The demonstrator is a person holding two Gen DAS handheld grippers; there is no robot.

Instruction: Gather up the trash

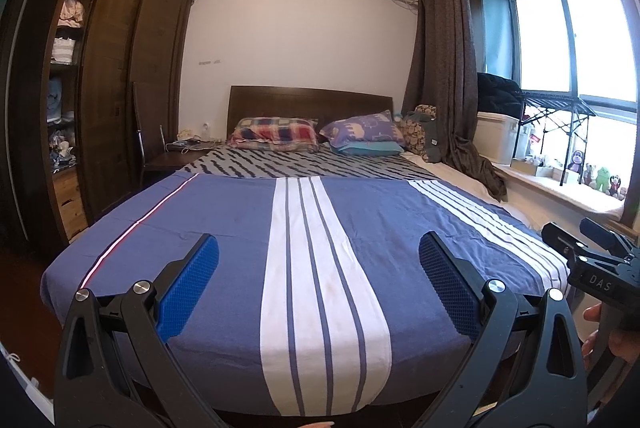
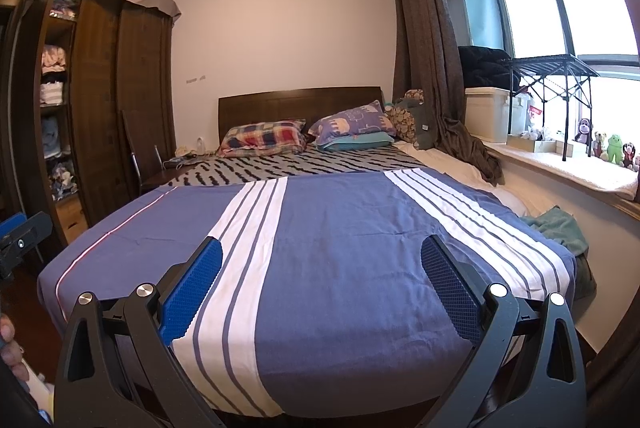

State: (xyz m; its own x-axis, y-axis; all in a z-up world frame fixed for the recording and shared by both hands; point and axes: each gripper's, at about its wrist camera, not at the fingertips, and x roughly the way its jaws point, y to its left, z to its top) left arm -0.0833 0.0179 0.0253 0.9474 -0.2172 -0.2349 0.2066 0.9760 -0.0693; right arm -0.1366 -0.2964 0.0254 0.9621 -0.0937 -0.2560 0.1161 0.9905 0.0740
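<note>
Left wrist view
- Left gripper (image 1: pixel 318 260): lower centre of frame, 2 blue-padded fingers (image 1: pixel 188 292) spread wide, nothing between them.
- Right gripper (image 1: pixel 592 260): lower right edge, seen side-on; finger state not readable in this view.
- Bed (image 1: pixel 224 228): fills centre; blue cover with white stripes, bare of litter.
- Bedside table (image 1: pixel 180 152): left of centre, holds small pale clutter; too small to identify.
- Trash: none identifiable; position unknown.

Right wrist view
- Right gripper (image 2: pixel 320 262): lower centre, 2 fingers (image 2: pixel 448 292) parted wide, empty.
- Left gripper (image 2: pixel 20 236): left edge, only partly in frame.
- Teal cloth (image 2: pixel 556 228): right of centre, crumpled beside the bed's edge; reads as fabric, not litter.
- Windowsill (image 2: pixel 580 168): right, row of soft toys (image 2: pixel 608 148).
- Trash: not seen; orientation and long axis cannot be given.

Risk
- Wrong pick: likely, since clutter and cloth could be mistaken for trash at this range.
- Snag: possible if fingers drag the loose cover.
</note>
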